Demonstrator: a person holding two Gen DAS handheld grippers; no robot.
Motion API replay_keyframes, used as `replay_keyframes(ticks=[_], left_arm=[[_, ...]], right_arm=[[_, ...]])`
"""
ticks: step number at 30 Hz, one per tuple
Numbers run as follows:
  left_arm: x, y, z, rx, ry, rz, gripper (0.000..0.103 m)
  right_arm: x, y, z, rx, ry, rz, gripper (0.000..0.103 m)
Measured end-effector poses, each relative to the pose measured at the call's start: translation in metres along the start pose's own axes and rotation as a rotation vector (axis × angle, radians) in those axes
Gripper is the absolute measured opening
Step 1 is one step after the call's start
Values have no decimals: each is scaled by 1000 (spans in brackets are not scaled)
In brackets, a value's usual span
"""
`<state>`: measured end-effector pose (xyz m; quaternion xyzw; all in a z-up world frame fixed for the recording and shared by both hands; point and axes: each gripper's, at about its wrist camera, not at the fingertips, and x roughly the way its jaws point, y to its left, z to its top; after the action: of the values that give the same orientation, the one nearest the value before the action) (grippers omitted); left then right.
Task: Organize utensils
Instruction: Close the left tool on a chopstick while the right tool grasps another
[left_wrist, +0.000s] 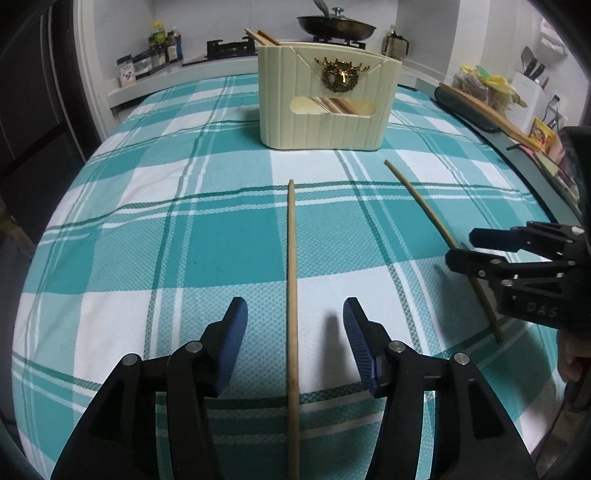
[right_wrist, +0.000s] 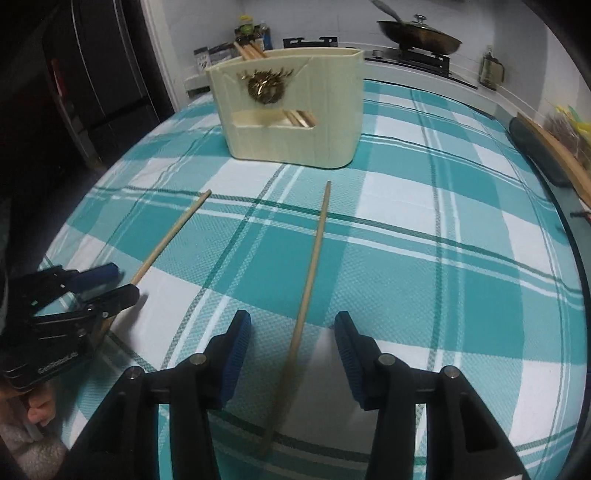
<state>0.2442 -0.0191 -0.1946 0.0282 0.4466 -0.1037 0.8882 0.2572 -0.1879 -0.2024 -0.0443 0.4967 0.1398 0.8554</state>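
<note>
Two wooden chopsticks lie on the teal checked cloth. My left gripper (left_wrist: 294, 314) is open and straddles the left chopstick (left_wrist: 291, 280). My right gripper (right_wrist: 292, 326) is open and straddles the right chopstick (right_wrist: 310, 273), which also shows in the left wrist view (left_wrist: 424, 206). The right gripper (left_wrist: 461, 245) shows at the right edge of the left wrist view, the left gripper (right_wrist: 122, 282) at the left of the right wrist view, beside the left chopstick (right_wrist: 173, 232). A cream utensil holder (left_wrist: 325, 103) (right_wrist: 291, 110) stands beyond, with several chopsticks inside.
A stove with a lidded pan (left_wrist: 336, 24) stands on the back counter. Bottles (left_wrist: 164, 46) stand at the back left. A wooden board (left_wrist: 484, 110) and a knife block (left_wrist: 528, 85) are at the right. A dark cabinet is at the left.
</note>
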Motion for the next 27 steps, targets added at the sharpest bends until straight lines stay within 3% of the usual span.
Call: replay_keyframes(ticks=[1,3,4,5,6,12,16,18,19,24,27], left_arm=[[-1,1,-1,-1,1,-1,59],[-2,5,-3,-4,7,0,60],[-3,7,-4,-4,9,3,60],[-3,9,-5,-6,12,7,61],[-3,12,-6,-9,15,10,62],[-8,30,-4,-22,49,-36,66],[-3,40,14,-37,79,-134,67],[2,43,28,-47,96,-193,71],[4,42,33,-38,104,-204,73],[29,22,55,110,158,-101,73],[46,20,62,134,196,-52,72]], right_arm=[[5,3,1,-15,13,-17,48],[12,2,-1,-33,29,-35,26],[11,2,-2,-36,16,-45,24],[9,1,-3,-33,22,-51,7],[7,-1,-6,-23,24,-53,6],[-18,-18,-40,7,69,-70,6],[-28,-30,-47,42,104,-32,9],[-30,-35,-42,52,105,4,27],[-31,-37,-37,48,102,11,30],[-20,-34,-9,-18,122,41,30],[-2,-27,6,-47,152,32,30]])
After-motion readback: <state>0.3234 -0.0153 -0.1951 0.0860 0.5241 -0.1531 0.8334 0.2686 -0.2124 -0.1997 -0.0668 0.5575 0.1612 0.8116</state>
